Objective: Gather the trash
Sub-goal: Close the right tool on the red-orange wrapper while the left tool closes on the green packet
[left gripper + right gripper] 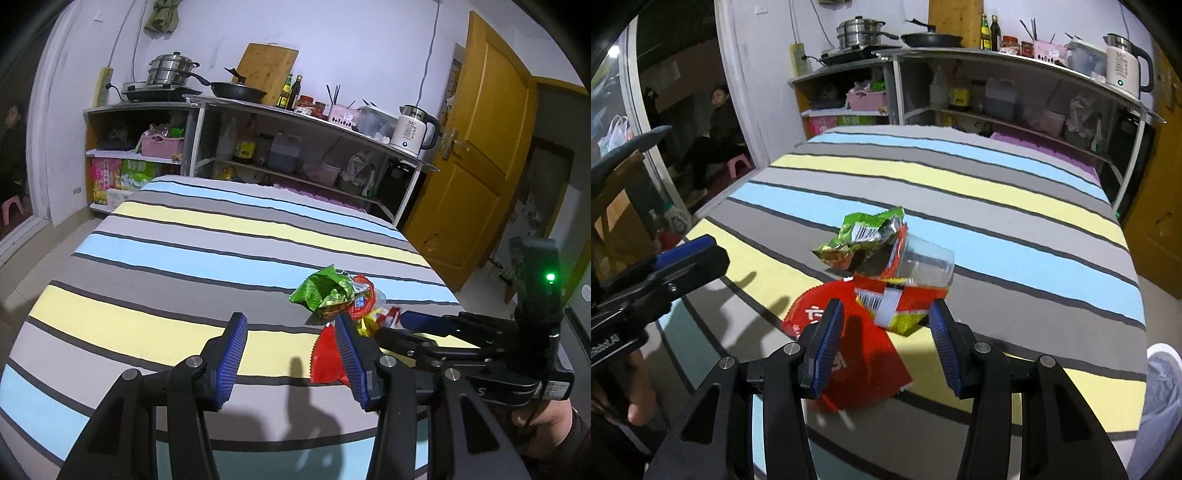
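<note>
Wrappers (871, 284) surround a clear cup (929, 264) lying sideways on striped bedding (997, 206); both claws gape, gripping nothing.

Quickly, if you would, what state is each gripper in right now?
Left gripper: open, holding nothing.
Right gripper: open above the red wrapper, gripping nothing.

The right gripper (886, 332) hangs with jaws apart above the red wrapper (864, 354) on the striped bed (1015, 236). Beyond that wrapper lie a clear plastic cup (929, 264) and a green wrapper (862, 236). The left gripper (683, 254) is left of it.
</note>
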`<state>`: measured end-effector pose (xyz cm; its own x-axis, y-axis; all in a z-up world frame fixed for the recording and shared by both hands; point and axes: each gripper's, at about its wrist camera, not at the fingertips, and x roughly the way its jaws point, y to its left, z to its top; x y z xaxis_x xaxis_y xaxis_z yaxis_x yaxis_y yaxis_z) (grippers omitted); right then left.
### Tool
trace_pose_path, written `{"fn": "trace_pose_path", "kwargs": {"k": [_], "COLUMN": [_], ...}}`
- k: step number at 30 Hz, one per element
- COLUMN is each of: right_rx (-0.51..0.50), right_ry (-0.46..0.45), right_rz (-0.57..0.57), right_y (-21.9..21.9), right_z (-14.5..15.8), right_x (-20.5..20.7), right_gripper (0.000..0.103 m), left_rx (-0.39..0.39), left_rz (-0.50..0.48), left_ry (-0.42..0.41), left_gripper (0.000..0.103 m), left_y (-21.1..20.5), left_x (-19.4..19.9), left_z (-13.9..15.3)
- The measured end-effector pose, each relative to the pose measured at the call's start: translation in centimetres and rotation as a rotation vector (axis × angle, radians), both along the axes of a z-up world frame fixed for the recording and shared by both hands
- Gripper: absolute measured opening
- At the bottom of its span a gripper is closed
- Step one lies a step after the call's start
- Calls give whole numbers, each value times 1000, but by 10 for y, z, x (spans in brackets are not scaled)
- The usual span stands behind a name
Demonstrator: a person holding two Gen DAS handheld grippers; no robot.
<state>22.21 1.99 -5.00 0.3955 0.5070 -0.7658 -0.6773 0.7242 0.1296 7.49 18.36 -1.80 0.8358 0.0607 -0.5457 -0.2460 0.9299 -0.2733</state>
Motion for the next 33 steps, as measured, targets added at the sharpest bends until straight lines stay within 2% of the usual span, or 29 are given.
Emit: {"fn": "trace_pose_path", "kwargs": {"k": [12,17,24,29,33], "right_rx": [31,65,98,111,128], "right_ry": [47,127,91,98,98], "right_rz": [-44,-91,-88,-97,-102], "right_y": [8,5,-4,-19,-33], "right_z": [-6,-15,-3,0,5], "right_x": [18,28,21,17,17], "right_gripper": [49,49,47,47,47], "left_rx": [-3,-1,0,-20,3], "left_rz": [-1,0,-26,-74,-87], "left_ry": [4,12,23,42,82], "left_gripper": [49,49,49,49,49], "left_y": [0,1,0,-9,-17], "left_x": [5,7,22,48,70], "left_z": [-3,-3,-3,-5,-9]}}
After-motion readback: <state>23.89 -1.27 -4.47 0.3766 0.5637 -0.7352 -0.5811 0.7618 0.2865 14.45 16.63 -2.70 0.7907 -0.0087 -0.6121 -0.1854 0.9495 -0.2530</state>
